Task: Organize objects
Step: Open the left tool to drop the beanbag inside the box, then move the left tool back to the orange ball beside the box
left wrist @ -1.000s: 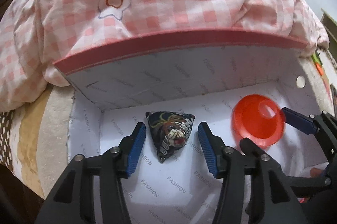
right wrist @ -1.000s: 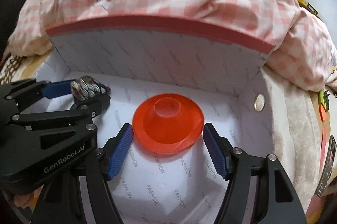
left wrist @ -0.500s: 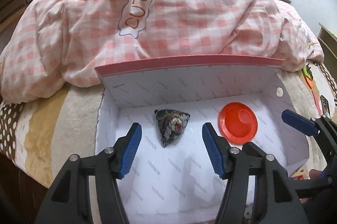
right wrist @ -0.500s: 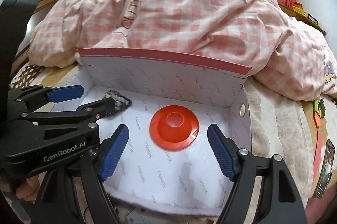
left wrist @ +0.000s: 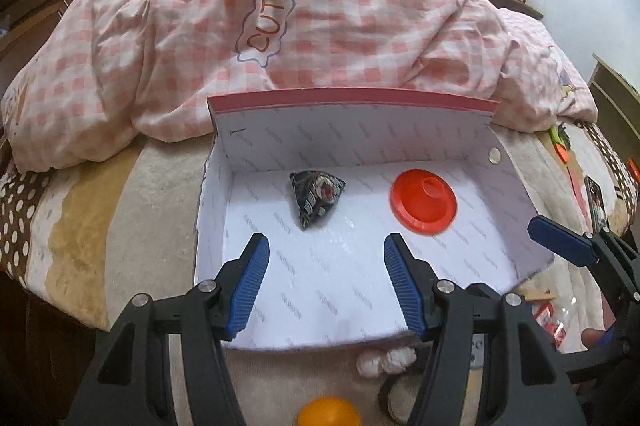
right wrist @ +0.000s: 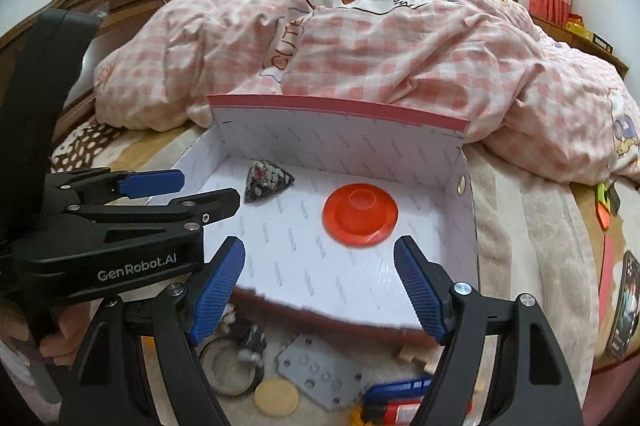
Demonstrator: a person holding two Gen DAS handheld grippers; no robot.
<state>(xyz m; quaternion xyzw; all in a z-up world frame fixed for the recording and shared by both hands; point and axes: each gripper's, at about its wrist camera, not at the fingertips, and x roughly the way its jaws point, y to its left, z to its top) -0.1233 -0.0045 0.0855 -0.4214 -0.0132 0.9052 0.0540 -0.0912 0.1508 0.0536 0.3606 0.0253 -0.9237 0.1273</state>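
A pink checked quilt (left wrist: pixel 320 25) is heaped at 12 o'clock behind a white box (left wrist: pixel 500 246), w/ a red disc (left wrist: pixel 423 201) lying at 2 o'clock inside it and a dark patterned pouch (left wrist: pixel 316 197) at 11, well apart. The left claw (left wrist: pixel 324 278) and right claw (right wrist: pixel 320 286) are held approx. half-spread and wide-spread at 6 o'clock over the box's near edge, nothing gripped. Small odds & ends are scattered below.

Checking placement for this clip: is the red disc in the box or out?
In. The red disc lies flat on the white box floor, beside the patterned pouch, with no fingers touching it.
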